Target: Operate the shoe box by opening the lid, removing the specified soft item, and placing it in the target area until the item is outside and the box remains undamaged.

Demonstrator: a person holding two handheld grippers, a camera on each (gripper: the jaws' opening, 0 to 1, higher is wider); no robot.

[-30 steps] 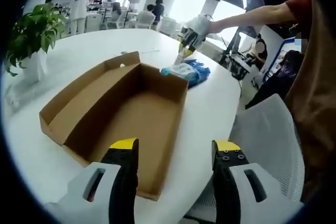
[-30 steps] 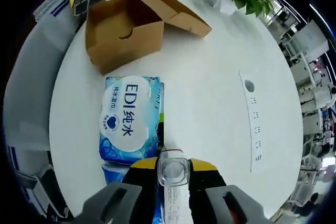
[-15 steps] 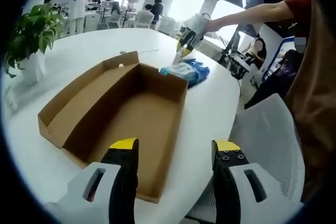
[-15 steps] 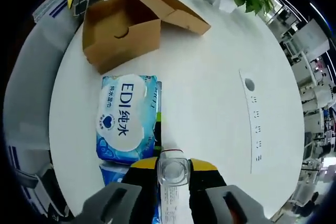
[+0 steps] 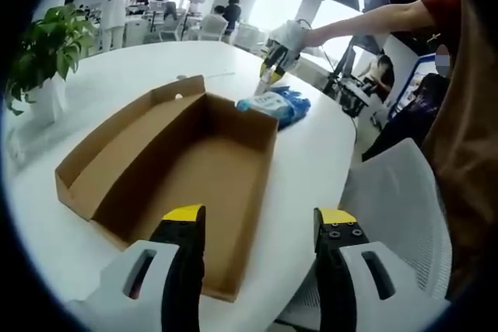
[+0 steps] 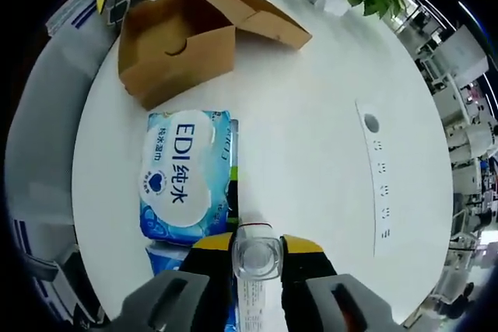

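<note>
One blue wipes pack (image 6: 185,176) beside open shoe box (image 6: 180,43); right jaws pinching perhaps a bottle; left jaws agape, empty.

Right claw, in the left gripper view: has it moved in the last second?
Yes, slightly: the right claw has risen away from the blue wipes pack, which stays put beside the cardboard box.

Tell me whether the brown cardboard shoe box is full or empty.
Empty: the left gripper view shows the open brown cardboard shoe box with a bare floor, while the blue wet-wipes pack lies outside it on the white table.
</note>
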